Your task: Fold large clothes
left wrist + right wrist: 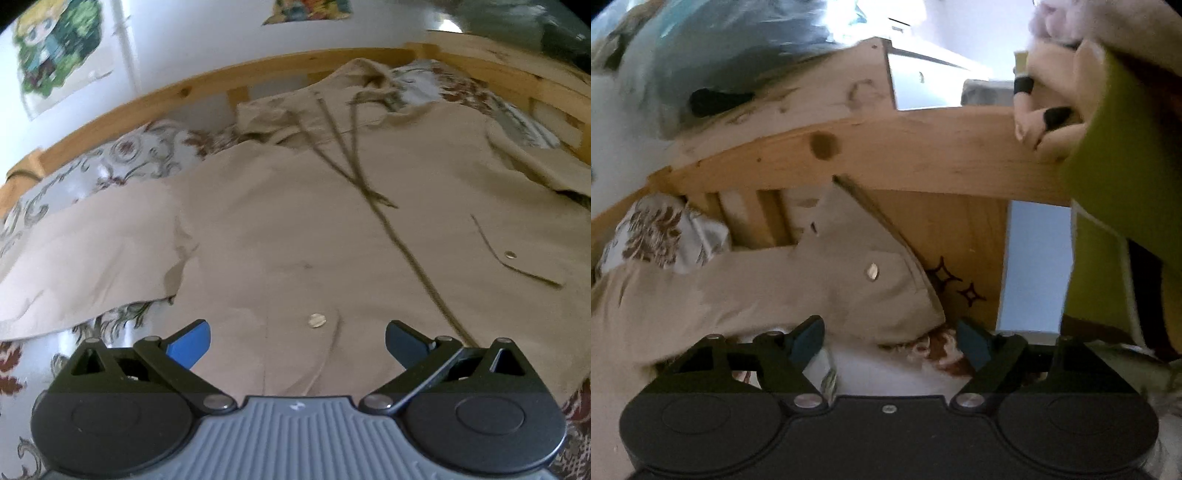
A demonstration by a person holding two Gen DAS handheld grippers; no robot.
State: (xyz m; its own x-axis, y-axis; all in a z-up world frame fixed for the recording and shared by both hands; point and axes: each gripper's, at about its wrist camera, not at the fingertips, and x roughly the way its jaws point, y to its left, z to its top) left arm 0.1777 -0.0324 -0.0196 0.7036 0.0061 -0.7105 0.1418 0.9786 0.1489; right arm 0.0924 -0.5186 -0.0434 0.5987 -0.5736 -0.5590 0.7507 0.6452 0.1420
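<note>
A large beige jacket lies spread front-up on the bed, with dark drawstrings running down its middle and a hood at the far end. One sleeve stretches to the left. My left gripper is open just above the jacket's hem, near a metal snap button. In the right wrist view, my right gripper is open, close to the cuff of the other sleeve, which has a snap button. Neither gripper holds anything.
A floral bedsheet covers the mattress. A wooden bed rail runs along the wall; a wooden end board stands close behind the sleeve. A person in a green top stands at the right. Posters hang on the wall.
</note>
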